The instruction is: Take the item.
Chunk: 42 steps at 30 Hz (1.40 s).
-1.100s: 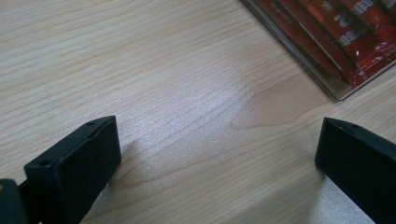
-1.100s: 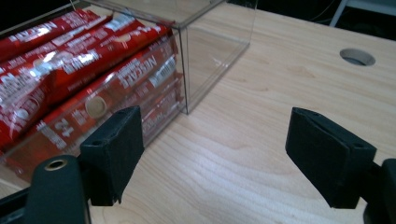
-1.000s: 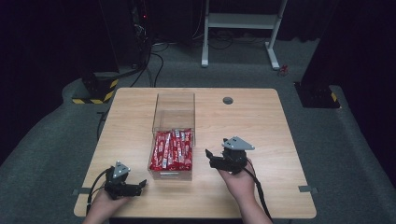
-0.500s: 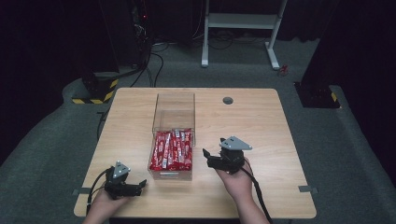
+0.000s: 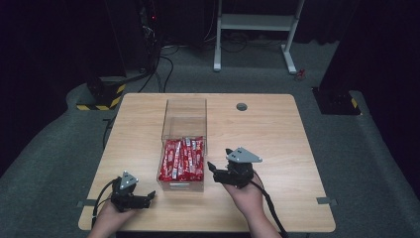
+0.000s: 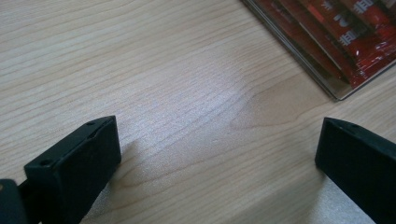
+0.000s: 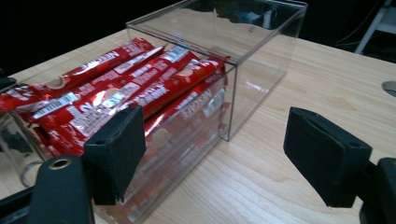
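The clear box (image 5: 183,144) of red candy bars (image 5: 182,158) sits mid-table (image 5: 277,134); the right gripper (image 5: 214,168) is just beside it, fingers spread and empty; the left gripper (image 5: 148,197) rests farther off, also spread wide and empty.

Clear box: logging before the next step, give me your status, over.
Left gripper open, low on table. Right gripper open, empty, beside clear box. Red snack bars fill its near half. Nothing in the way.

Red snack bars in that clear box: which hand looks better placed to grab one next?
Probably the right. Its gripper is raised beside the clear box, open and facing the red bars. The left gripper sits low on the table, beside the box's near corner.
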{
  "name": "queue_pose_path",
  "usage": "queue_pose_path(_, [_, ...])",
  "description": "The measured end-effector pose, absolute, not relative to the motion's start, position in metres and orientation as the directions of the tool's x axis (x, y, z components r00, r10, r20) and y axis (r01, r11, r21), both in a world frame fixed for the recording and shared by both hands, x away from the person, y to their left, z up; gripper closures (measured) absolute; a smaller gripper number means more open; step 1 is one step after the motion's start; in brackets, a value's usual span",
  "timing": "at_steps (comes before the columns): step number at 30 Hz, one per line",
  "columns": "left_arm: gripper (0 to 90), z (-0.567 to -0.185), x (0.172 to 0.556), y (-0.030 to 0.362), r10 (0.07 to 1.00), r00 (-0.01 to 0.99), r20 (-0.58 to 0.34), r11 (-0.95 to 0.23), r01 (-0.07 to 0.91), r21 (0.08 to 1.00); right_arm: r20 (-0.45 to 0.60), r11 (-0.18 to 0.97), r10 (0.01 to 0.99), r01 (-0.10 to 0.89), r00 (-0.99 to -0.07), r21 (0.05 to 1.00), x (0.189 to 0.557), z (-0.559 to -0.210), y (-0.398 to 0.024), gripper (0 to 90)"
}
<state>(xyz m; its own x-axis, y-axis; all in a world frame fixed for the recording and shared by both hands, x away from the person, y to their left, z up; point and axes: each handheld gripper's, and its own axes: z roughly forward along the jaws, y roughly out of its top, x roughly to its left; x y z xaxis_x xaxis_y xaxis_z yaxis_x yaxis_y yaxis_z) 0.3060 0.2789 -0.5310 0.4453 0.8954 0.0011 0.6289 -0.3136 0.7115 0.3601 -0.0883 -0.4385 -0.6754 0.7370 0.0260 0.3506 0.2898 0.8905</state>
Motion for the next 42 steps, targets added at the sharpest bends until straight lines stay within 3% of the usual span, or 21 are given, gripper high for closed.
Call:
queue_pose_path(12, [0.7,-0.531,0.305,0.279,0.896,0.444,-0.002,-0.311,0.630,0.711,0.032,0.295,0.700,0.330,-0.714,0.897,0.355,-0.435,-0.073,22.2])
queue_pose_path(25, [0.8,-0.531,0.303,0.279,0.899,0.439,-0.001,-0.308,0.632,0.711,0.064,0.291,0.667,0.339,-0.742,0.895,0.356,-0.435,-0.059,29.6])
queue_pose_path(33, [0.8,-0.531,0.303,0.279,0.899,0.438,-0.001,-0.308,0.632,0.711,0.073,0.280,0.667,0.341,-0.741,0.898,0.354,-0.437,-0.051,39.7])
queue_pose_path(42, [0.8,-0.531,0.303,0.279,0.899,0.437,-0.001,-0.307,0.633,0.711,0.053,0.314,0.666,0.344,-0.744,0.885,0.355,-0.443,-0.045,63.9])
